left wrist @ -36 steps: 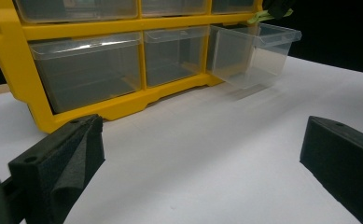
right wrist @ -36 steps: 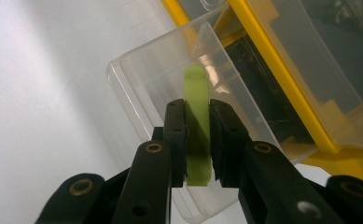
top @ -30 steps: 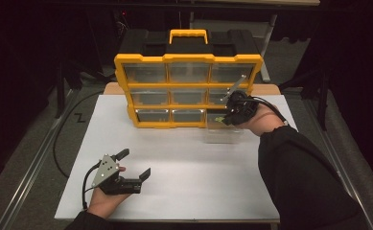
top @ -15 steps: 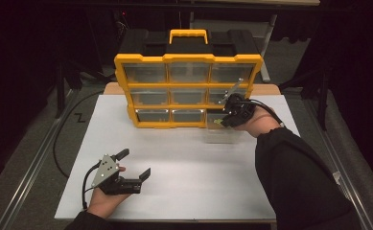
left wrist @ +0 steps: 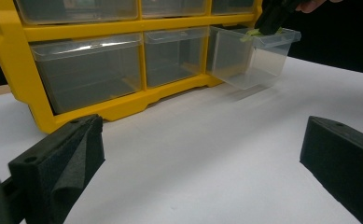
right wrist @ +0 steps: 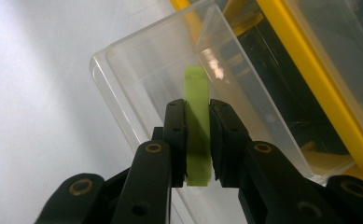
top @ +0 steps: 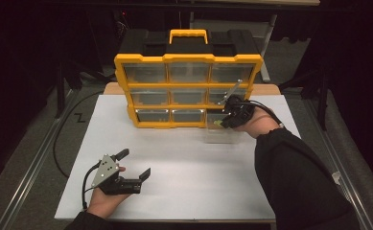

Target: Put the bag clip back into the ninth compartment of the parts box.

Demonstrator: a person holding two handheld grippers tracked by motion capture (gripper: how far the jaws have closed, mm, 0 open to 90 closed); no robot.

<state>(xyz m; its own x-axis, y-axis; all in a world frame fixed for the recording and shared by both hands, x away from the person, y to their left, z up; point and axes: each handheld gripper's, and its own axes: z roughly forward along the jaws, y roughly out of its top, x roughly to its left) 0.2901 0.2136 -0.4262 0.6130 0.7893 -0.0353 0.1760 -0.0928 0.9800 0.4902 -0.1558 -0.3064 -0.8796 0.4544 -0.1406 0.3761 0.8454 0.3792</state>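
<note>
Right gripper view: your right gripper [right wrist: 198, 140] is clenched on a flat pale-green strip [right wrist: 197, 135], held over the pulled-out clear drawer [right wrist: 137, 60]. The high view cannot resolve that strip's shape. Left gripper view: your left gripper [left wrist: 202, 154] is released, jaws wide apart and empty, resting low over the white tabletop [left wrist: 207, 140]. Beyond, the drawer juts from the bottom right slot of the yellow organizer cabinet [top: 189, 60]. Past the table, the room is dark.

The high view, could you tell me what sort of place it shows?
Probably a lab or workshop recording bench: a white table in a dark room, a yellow drawer organizer, and a cable trailing across the floor.
</note>
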